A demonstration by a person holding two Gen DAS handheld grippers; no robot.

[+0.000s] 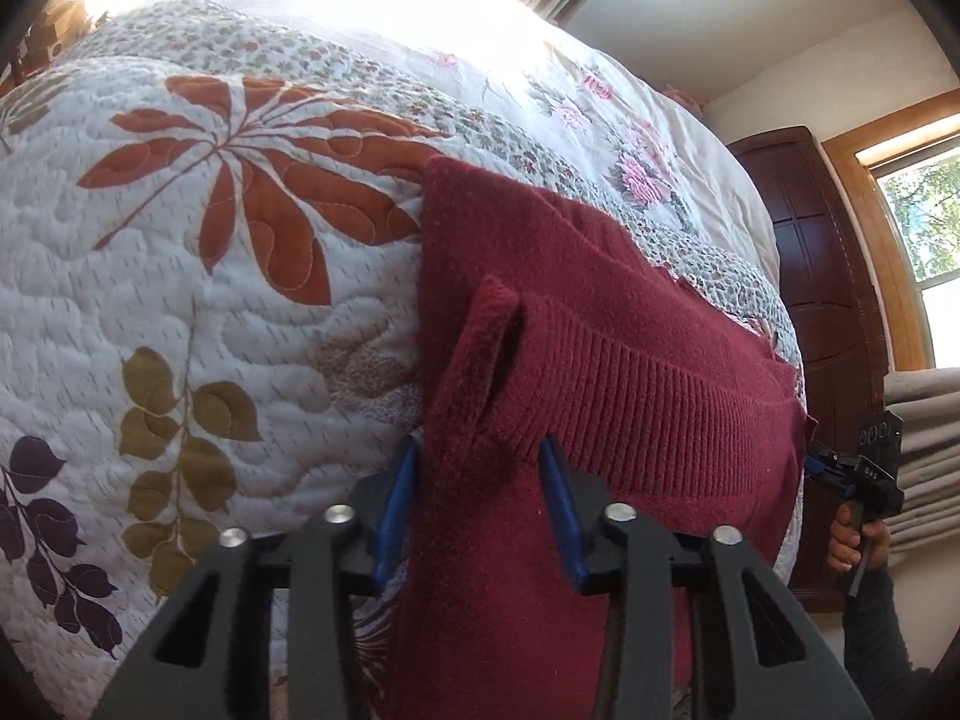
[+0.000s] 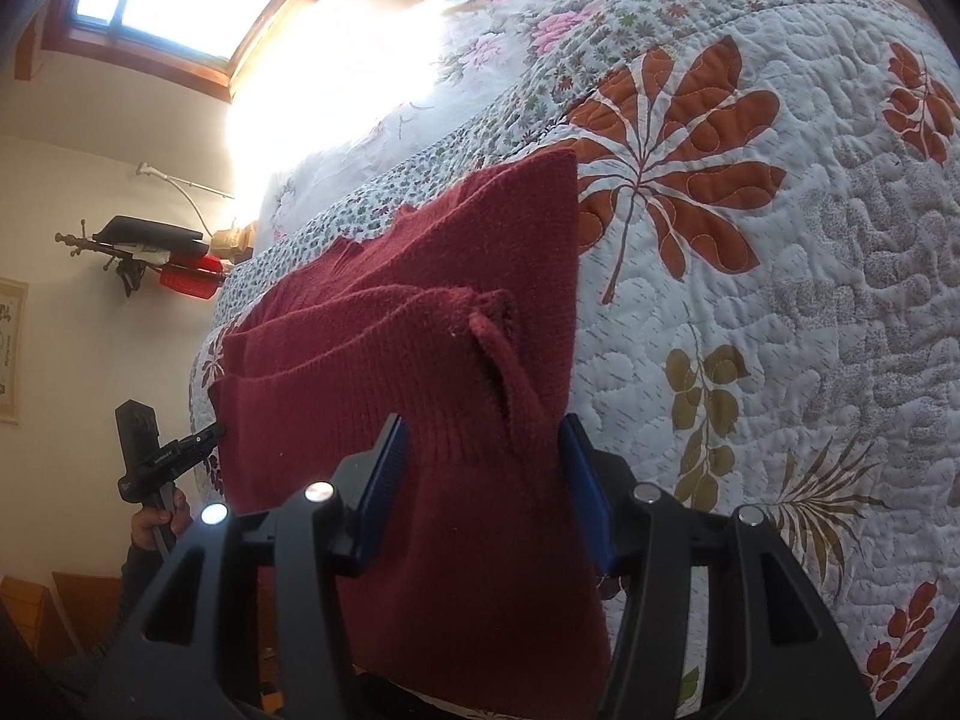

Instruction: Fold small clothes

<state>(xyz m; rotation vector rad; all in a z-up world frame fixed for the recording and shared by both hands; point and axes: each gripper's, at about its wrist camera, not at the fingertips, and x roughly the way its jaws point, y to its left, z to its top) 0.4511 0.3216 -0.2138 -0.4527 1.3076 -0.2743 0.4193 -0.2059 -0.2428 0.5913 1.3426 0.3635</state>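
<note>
Clearly soft and limp, the maroon knit sweater (image 1: 600, 372) drapes over the quilted bed (image 1: 180, 312) edge, each hand-held gripper, left (image 1: 480, 498) and right (image 2: 486, 468), spread around a sleeve, which looks best pinched near the ribbed cuff.

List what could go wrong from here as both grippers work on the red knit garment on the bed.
1. The red garment hangs partly over the edge of the quilt, so a weak hold could let it slide off.
2. Thick, bunched knit sits between the fingers of the left gripper and the right gripper. They may catch uneven layers and skew the fold.
3. The open cuff near the fingertips might snag.
</note>
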